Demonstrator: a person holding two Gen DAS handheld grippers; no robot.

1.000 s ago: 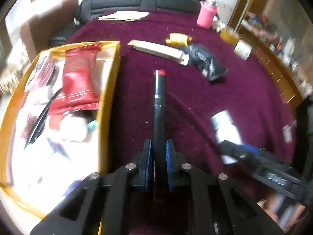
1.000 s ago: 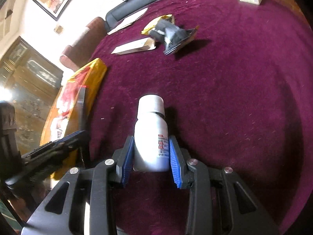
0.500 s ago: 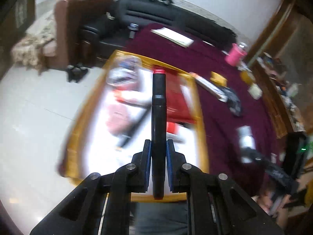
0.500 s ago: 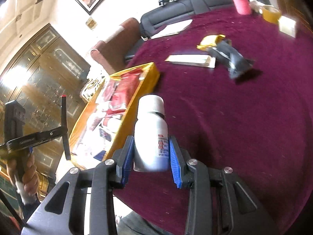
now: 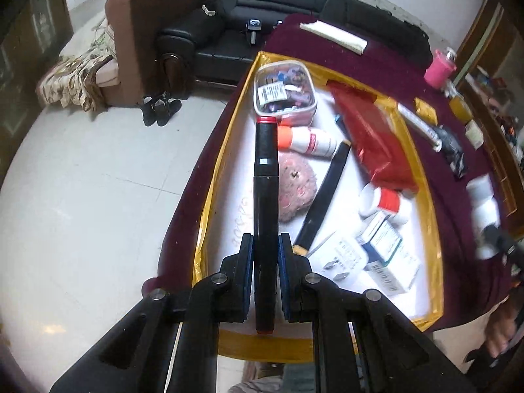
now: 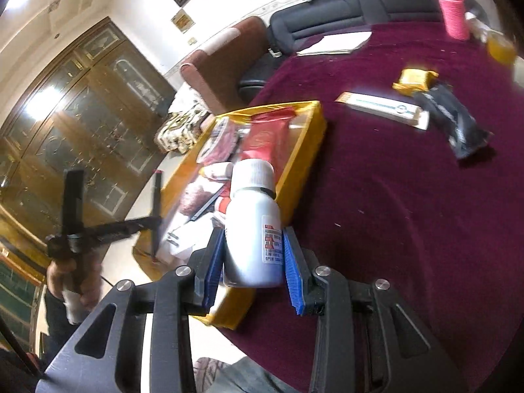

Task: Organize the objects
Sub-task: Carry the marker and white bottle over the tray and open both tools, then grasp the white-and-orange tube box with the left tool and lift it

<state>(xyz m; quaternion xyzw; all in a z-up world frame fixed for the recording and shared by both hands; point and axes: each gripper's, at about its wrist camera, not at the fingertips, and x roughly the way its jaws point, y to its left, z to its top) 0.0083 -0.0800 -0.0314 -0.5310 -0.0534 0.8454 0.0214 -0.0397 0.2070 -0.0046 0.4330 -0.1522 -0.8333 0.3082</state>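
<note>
My left gripper [image 5: 266, 249] is shut on a black marker with a red tip [image 5: 266, 177]. It hangs over the left part of a yellow-rimmed tray [image 5: 213, 177] with a white floor. In the tray lie a red packet [image 5: 373, 137], a clear pouch [image 5: 285, 91], a pink fuzzy thing [image 5: 296, 190], small bottles and medicine boxes. My right gripper [image 6: 253, 262] is shut on a white bottle with a white cap [image 6: 253, 222], held above the tray's near right corner [image 6: 294, 177]. The left gripper with its marker [image 6: 156, 209] shows at the left of the right wrist view.
The tray rests at the edge of a table under a maroon cloth [image 6: 409, 213]. On the cloth lie a long white box [image 6: 383, 108], a black pouch [image 6: 458, 127], a yellow packet [image 6: 414, 78] and a pink cup [image 6: 453, 13]. Sofas [image 5: 262, 16] and pale floor [image 5: 82, 196] lie beyond.
My left gripper carried the marker from over the maroon cloth leftward to above the tray. My right gripper lifted the white bottle and swung it toward the tray's corner.
</note>
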